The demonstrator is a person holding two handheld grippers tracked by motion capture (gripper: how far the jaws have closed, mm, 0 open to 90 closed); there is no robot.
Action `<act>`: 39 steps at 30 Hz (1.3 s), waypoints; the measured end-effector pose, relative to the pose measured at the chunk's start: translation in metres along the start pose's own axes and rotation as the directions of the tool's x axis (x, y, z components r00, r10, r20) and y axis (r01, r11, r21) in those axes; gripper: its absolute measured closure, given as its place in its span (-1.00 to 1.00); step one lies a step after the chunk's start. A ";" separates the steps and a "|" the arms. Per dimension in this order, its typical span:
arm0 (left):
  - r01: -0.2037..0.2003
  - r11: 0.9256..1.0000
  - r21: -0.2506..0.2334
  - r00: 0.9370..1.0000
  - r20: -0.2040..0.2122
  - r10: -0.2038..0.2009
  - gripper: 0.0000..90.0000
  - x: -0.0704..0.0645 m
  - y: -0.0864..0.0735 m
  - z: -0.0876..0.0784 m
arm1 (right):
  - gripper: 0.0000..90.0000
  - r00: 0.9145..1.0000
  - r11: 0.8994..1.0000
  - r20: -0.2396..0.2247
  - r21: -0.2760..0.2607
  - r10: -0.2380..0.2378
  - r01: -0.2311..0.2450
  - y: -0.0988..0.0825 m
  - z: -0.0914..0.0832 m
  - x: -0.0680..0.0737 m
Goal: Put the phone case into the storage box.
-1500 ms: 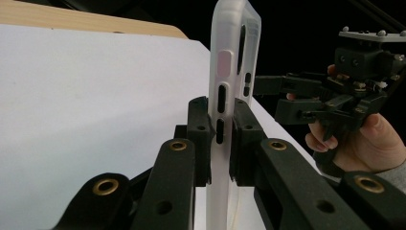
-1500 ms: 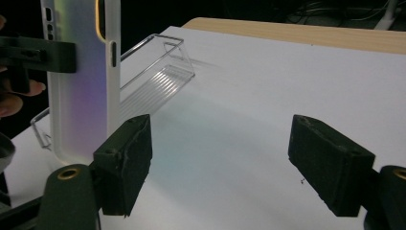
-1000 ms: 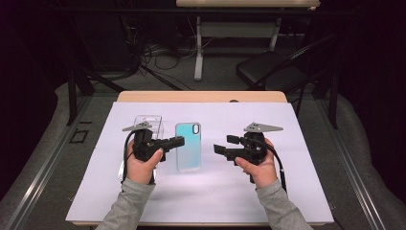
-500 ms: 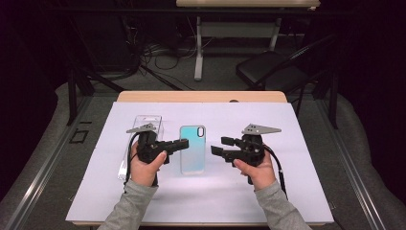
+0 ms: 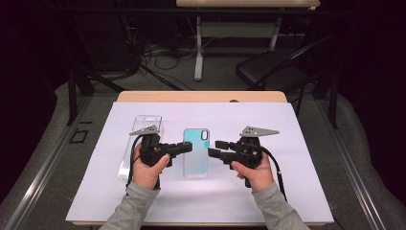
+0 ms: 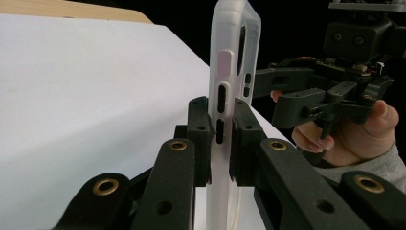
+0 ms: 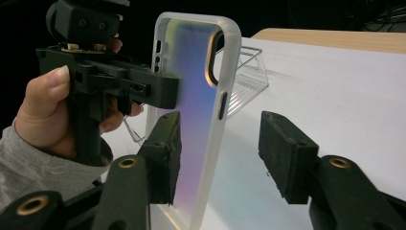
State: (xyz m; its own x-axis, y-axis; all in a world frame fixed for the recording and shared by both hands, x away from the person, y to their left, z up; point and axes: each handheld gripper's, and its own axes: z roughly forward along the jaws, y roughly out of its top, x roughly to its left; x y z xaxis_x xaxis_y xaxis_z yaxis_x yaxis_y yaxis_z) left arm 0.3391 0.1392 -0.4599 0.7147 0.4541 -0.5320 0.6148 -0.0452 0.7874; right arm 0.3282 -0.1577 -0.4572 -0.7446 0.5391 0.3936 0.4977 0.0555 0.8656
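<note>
Phone case (image 6: 229,96) bottom cut off

No legible text, label, brand, number or sign was present on the phone case (image 5: 196,152), the clear plastic box (image 5: 143,125) at its 9 o'clock, or the white sheet (image 5: 297,191).

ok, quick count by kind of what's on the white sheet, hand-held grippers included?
Phone case: 1
Clear plastic package: 1
Hand-held grippers: 2, left hand-held gripper, right hand-held gripper
Total: 4
</note>
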 end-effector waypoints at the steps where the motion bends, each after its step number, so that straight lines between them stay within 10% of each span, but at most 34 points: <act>1: -0.003 1.000 0.004 1.000 0.000 0.003 0.82 -0.001 0.000 0.001 | 0.12 1.000 1.000 -0.004 -0.003 0.002 -0.002 0.000 0.000 0.000; 39: -0.020 1.000 0.023 0.999 0.040 0.019 0.82 -0.011 -0.005 0.010 | 0.49 0.995 0.996 -0.054 0.037 0.088 -0.086 -0.009 0.006 -0.002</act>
State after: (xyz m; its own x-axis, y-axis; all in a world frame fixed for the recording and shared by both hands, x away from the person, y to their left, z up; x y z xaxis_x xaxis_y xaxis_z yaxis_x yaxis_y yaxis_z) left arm 0.3314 0.1256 -0.4610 0.7392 0.4170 -0.5289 0.6078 -0.0747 0.7906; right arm 0.3282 -0.1544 -0.4674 -0.7208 0.4961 0.4841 0.5761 0.0404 0.8164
